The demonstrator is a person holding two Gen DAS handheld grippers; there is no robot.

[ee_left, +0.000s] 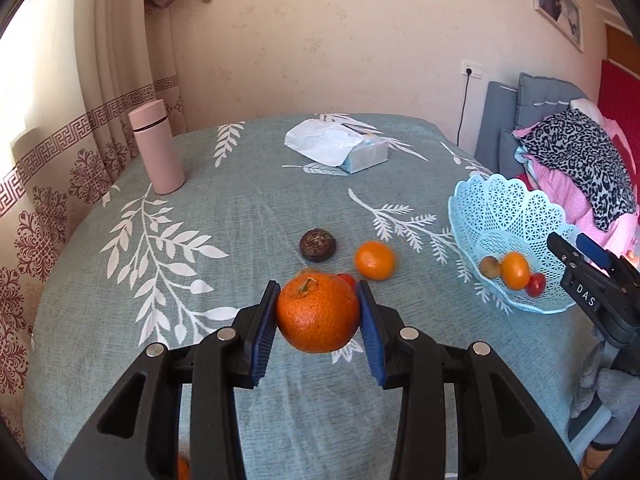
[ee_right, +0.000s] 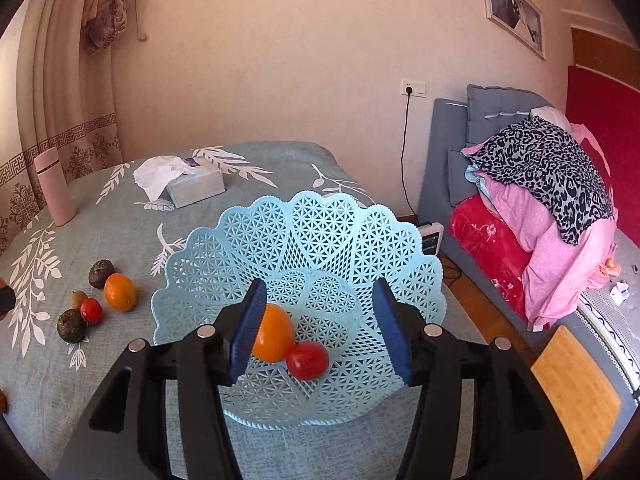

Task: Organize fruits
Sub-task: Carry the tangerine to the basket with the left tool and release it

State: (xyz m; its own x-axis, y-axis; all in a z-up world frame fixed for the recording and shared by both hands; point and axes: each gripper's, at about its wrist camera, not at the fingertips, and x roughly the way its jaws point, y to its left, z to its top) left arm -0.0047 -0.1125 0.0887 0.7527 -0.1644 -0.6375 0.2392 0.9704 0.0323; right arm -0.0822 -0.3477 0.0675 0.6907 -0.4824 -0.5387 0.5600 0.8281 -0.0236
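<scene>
My left gripper (ee_left: 318,312) is shut on a large orange (ee_left: 318,312) and holds it above the table. Beyond it lie a small orange (ee_left: 374,260), a dark brown fruit (ee_left: 317,245) and a red tomato (ee_left: 347,279), partly hidden. The light blue lattice basket (ee_left: 500,216) stands at the right with a small orange (ee_left: 515,270), a red tomato (ee_left: 536,284) and a brownish fruit (ee_left: 490,267) in it. My right gripper (ee_right: 320,328) is open over the basket (ee_right: 304,232), above the orange (ee_right: 274,334) and tomato (ee_right: 307,360). Loose fruits (ee_right: 120,292) lie to the left.
A pink flask (ee_left: 157,146) stands at the table's back left. A tissue box (ee_left: 340,146) lies at the back middle. A grey sofa with piled pink and leopard bedding (ee_right: 552,200) stands to the right of the table. A wall socket with a cable (ee_right: 412,88) is behind.
</scene>
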